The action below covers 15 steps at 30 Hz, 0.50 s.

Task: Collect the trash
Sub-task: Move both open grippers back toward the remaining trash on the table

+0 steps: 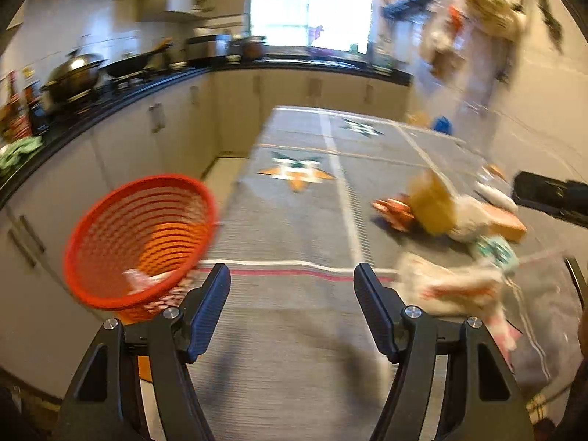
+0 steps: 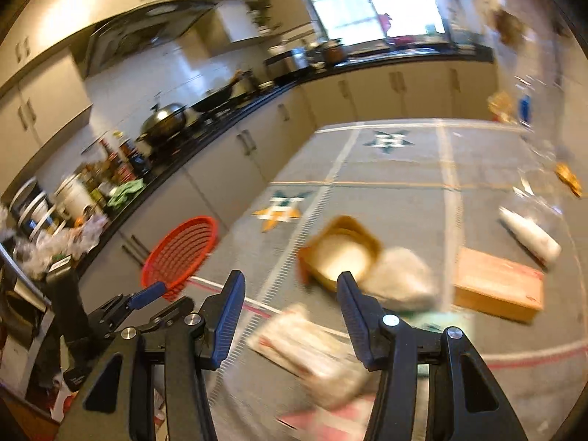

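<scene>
Bare tablecloth (image 1: pixel 294 220) lies between the basket (image 1: pixel 139 242) and the blurred, apparently loose litter (image 1: pixel 452 286).

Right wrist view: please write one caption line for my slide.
Open right gripper above a paper bowl, wrappers and a cardboard box on the gray tablecloth; red basket at left.

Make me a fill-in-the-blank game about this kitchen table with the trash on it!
1. The basket at the table's edge is colored ____.
2. The left gripper and the right gripper both have their jaws ____.
3. The tablecloth is decorated with shapes called ____.
4. On the stove sits a wok covered by a shiny metal ____.

Missing words: red; open; stars; lid
</scene>
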Tool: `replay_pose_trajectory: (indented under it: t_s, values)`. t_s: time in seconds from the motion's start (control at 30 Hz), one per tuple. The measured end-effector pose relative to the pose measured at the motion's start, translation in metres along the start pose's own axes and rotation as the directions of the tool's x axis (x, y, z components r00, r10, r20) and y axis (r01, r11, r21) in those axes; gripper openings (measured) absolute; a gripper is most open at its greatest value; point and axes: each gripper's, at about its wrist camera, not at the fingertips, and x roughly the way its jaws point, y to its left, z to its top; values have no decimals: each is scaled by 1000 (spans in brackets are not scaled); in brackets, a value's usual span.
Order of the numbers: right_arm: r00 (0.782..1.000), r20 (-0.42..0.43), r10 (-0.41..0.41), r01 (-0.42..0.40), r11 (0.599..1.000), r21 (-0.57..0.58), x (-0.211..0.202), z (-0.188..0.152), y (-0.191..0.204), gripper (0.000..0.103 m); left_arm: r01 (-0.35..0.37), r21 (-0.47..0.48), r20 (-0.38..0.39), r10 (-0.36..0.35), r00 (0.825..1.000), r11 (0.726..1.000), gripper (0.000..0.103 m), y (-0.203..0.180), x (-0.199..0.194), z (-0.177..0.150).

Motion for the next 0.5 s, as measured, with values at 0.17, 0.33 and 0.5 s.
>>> replay_pose_trajectory:
  t_s: [0.17,0.33,0.5]
  values:
    - [999,5,-44,43,995,87,-21,-15,-45,56,149,229,-20,-148,989,962,69,-51,-3,-8]
    - [998,4,-63,62,989,134,-33,-27,-70,56,187,514,-42,-193,980,837,73,-106,-3,-27]
    - [997,2,-79,78,983,167,-39,-34,-87,56,147,639,-57,-144,988,755,73,-130,17,-31]
